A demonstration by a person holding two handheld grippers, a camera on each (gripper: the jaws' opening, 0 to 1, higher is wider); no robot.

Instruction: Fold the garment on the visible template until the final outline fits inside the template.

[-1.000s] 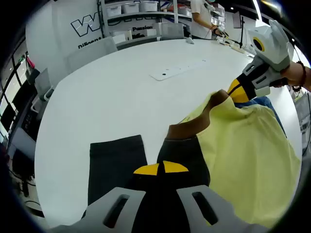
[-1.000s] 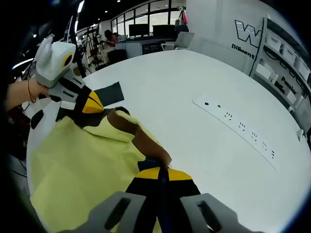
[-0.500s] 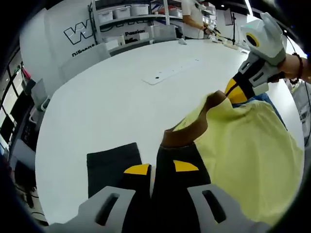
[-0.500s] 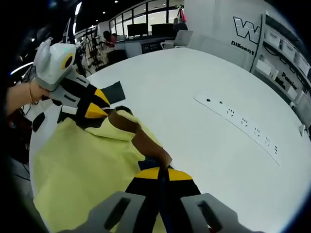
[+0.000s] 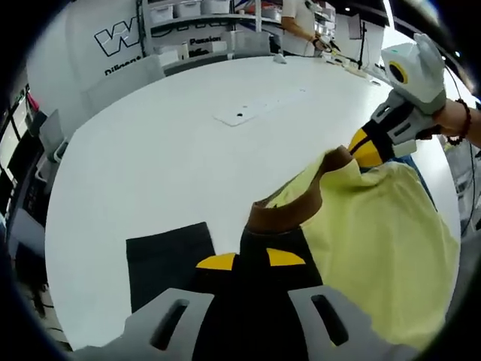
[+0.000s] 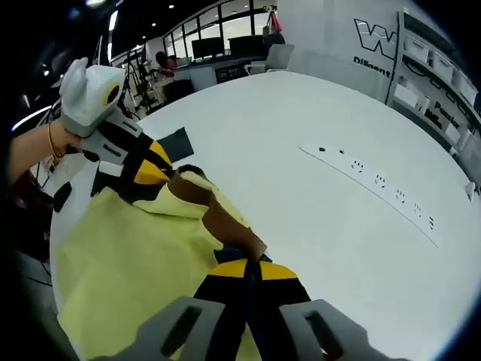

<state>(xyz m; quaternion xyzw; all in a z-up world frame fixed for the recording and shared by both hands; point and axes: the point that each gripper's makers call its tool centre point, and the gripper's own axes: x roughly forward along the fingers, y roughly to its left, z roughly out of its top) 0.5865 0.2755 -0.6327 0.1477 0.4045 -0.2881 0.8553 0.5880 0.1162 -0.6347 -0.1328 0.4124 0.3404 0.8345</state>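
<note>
Presently, the left gripper (image 5: 251, 260) is clenched on the brown collar edge (image 5: 289, 213) of the yellow garment (image 5: 368, 248), held directly ahead of its jaws. The right gripper (image 6: 248, 269) is likewise clamped on the same collar at its own jaws, and appears in the left gripper view up and to the right. Between them the garment hangs raised off the white table (image 5: 165, 158), with the dark template (image 5: 165, 259) lying just left of the left jaws. Judgement: keep both grips level and the collar taut, then lower the cloth squarely over the template without dragging it off the table edge.
</note>
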